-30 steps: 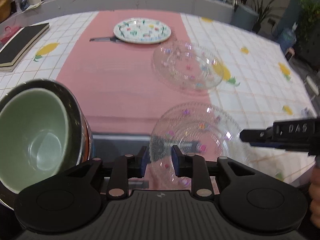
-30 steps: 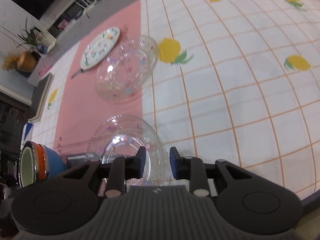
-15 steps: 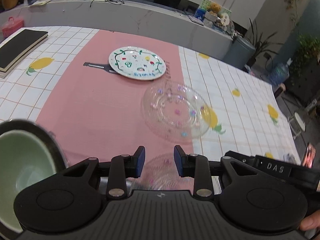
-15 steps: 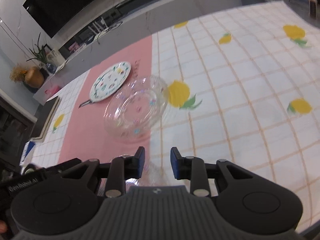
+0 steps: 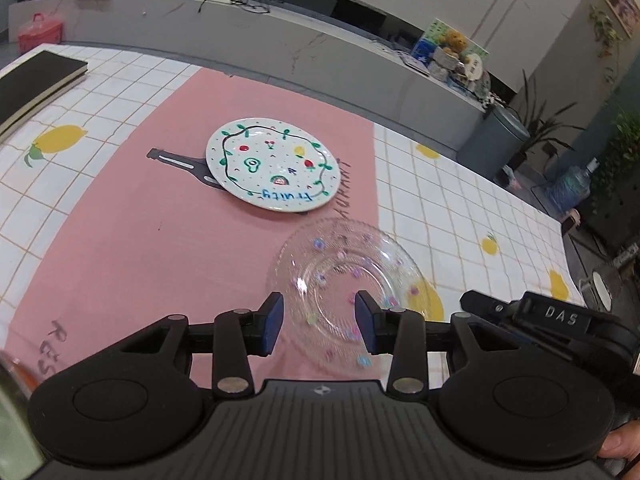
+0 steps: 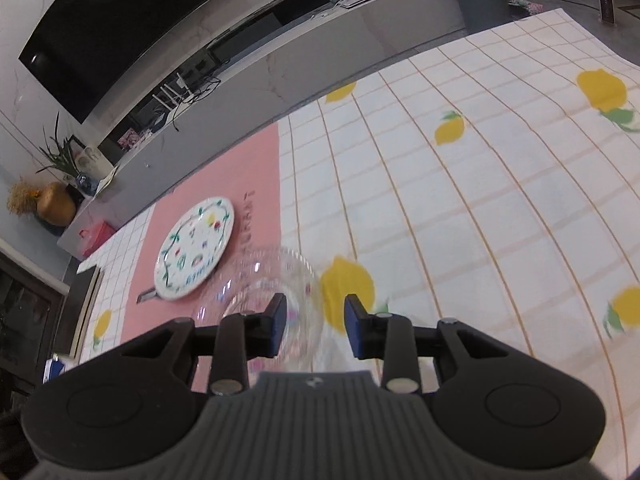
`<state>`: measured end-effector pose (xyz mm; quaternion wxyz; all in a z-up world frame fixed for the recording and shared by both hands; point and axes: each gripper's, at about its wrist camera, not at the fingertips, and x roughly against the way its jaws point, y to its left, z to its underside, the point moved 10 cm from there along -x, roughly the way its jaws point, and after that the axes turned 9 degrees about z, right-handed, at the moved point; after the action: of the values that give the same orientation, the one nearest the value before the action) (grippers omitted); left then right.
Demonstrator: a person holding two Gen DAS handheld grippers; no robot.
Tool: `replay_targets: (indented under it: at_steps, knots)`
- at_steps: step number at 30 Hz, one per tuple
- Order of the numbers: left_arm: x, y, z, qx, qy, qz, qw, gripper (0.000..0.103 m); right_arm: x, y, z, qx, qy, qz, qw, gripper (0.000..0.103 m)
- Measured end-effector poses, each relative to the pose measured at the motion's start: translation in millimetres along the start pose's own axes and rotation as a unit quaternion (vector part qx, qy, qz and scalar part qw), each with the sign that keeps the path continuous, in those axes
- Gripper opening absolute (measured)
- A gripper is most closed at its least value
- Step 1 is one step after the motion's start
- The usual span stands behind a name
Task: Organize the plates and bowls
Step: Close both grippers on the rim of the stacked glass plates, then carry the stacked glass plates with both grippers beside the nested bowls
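A clear glass plate (image 5: 352, 284) with small coloured flowers lies on the table where the pink mat meets the lemon cloth. My left gripper (image 5: 320, 322) hovers just short of it, its jaws opening with nothing pinched between them. Farther back a white painted plate (image 5: 276, 168) rests on a black flat handle (image 5: 176, 160). In the right wrist view the same glass plate (image 6: 260, 280) sits under and left of my right gripper (image 6: 316, 322), which is open with a modest gap and holds nothing. The white plate (image 6: 196, 248) lies beyond. The right gripper (image 5: 470, 302) also reaches in beside the left one.
A dark book (image 5: 36, 80) lies at the table's far left. A sliver of the stacked bowls (image 5: 10, 412) shows at the lower left edge. A grey counter (image 5: 320, 52) runs behind the table. A person's fingertip (image 5: 618, 446) shows at the lower right.
Both grippers have moved forward, away from the bowl stack and the near glass plate, which has left view, toward the far glass plate. The left jaws have widened.
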<state>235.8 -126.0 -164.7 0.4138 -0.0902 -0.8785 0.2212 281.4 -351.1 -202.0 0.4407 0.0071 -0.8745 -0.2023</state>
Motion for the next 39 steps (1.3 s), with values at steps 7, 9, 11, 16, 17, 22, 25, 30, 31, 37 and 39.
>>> replay_targets:
  at_steps: [7,9,11,16,17,22,25,30,31,37,39]
  knots:
    - [-24,19,0,0.031,0.005,-0.009,0.9995,0.049,-29,-2,-3,0.011,0.018,0.001,1.000,0.030]
    - [-30,23,1,0.043,0.006,-0.008,0.9990,0.049,-34,-2,-1,0.010,0.027,-0.006,1.000,0.026]
    - [-34,27,1,0.055,0.004,-0.006,0.9984,0.049,-39,-4,0,0.008,0.033,-0.005,0.999,0.024]
    - [-41,31,0,0.066,0.001,0.001,0.9978,0.049,-50,-6,2,-0.012,0.053,-0.014,0.998,0.023]
    - [-42,32,0,0.070,0.001,0.002,0.9976,0.049,-50,-5,2,-0.012,0.056,-0.014,0.998,0.022]
    - [-47,36,1,0.080,0.001,0.004,0.9968,0.048,-53,-4,5,0.000,0.057,-0.005,0.998,0.019]
    - [-49,36,0,0.079,0.002,0.006,0.9969,0.042,-54,-2,6,0.003,0.057,-0.008,0.998,0.016]
    - [-52,37,-1,0.071,0.001,0.001,0.9974,0.022,-57,4,9,0.010,0.063,-0.016,0.998,0.010]
    - [-52,38,-1,0.071,0.001,-0.001,0.9975,0.020,-58,5,10,0.013,0.063,-0.017,0.998,0.009]
    - [-52,40,-2,0.064,0.001,-0.008,0.9979,0.014,-57,8,12,0.027,0.056,-0.010,0.998,0.009]
    - [-52,40,-3,0.066,0.000,-0.008,0.9978,0.013,-57,8,12,0.024,0.059,-0.011,0.998,0.009]
